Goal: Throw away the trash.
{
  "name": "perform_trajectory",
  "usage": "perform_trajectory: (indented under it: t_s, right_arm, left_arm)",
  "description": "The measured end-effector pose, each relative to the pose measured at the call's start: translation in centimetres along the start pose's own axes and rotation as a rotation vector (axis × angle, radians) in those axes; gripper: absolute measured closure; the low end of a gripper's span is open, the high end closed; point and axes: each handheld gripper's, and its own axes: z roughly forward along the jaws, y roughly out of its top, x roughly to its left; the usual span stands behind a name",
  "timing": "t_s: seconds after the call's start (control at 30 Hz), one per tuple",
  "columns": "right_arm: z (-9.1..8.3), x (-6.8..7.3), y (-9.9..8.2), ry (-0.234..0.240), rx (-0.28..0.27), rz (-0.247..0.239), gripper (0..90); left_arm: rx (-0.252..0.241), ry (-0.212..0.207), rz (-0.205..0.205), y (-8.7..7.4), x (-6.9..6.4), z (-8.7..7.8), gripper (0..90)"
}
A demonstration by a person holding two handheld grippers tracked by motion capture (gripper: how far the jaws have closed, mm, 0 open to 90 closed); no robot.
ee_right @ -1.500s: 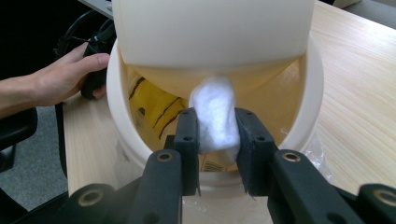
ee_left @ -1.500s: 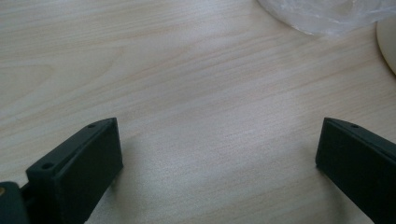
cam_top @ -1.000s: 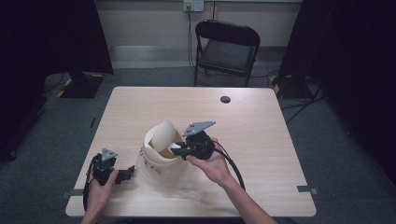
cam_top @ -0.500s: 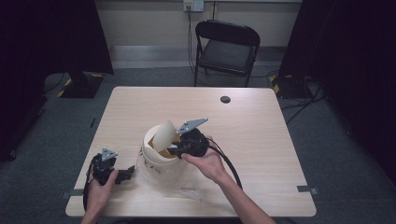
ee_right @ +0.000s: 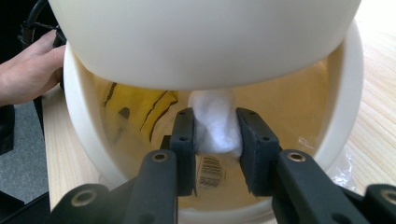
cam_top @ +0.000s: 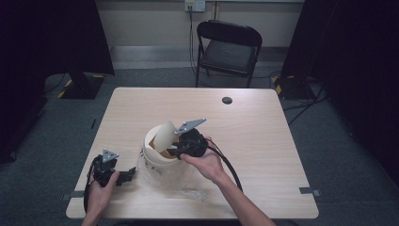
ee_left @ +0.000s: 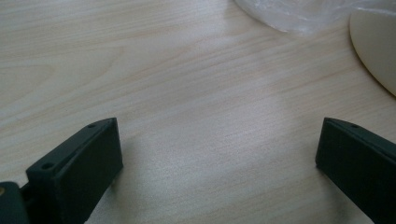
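A cream bin (cam_top: 151, 157) with a tilted swing lid (cam_top: 164, 135) stands on the wooden table (cam_top: 254, 122). My right gripper (cam_top: 173, 151) reaches into its mouth from the right. In the right gripper view the jaws (ee_right: 215, 130) are shut on a white wad (ee_right: 215, 119) under the lid (ee_right: 205, 42), inside the bin's rim (ee_right: 348, 93). They have just been easing open a little, with the wad still pressed between the pads. My left gripper (cam_top: 129, 175) rests on the table left of the bin, open (ee_left: 217, 158) over bare wood, beside the bin's cream side (ee_left: 378, 51).
Clear plastic film (cam_top: 179, 181) lies crumpled around the bin's base and shows again (ee_left: 289, 14). A yellow wrapper (ee_right: 140, 105) and a barcode label (ee_right: 210, 165) lie inside the bin. A small black disc (cam_top: 227, 100) sits at the table's far side; a black chair (cam_top: 228, 47) stands behind.
My right gripper has shifted slightly left, deeper over the bin's mouth. The left gripper has stayed where it was.
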Motion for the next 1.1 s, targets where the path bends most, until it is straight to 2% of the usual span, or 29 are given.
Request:
perform_trajectory:
  t_s: [0.43,0.67,0.97,1.1]
  right_arm:
    - [0.22,0.14,0.05,-0.018,-0.014,-0.012,61.6]
    - [0.1,0.54,0.06,-0.017,-0.027,-0.035,53.6]
    - [-0.53,0.3,0.1,-0.021,-0.049,-0.029,53.7]
    - [-0.7,0.28,0.09,-0.015,-0.057,-0.025,58.6]
  left_arm:
    - [0.0,0.001,0.0,0.0,0.0,0.0,0.0]
    - [0.0,0.001,0.0,0.0,0.0,0.0,0.0]
    - [0.0,0.001,0.0,0.0,0.0,0.0,0.0]
    - [0.0,0.001,0.0,0.0,0.0,0.0,0.0]
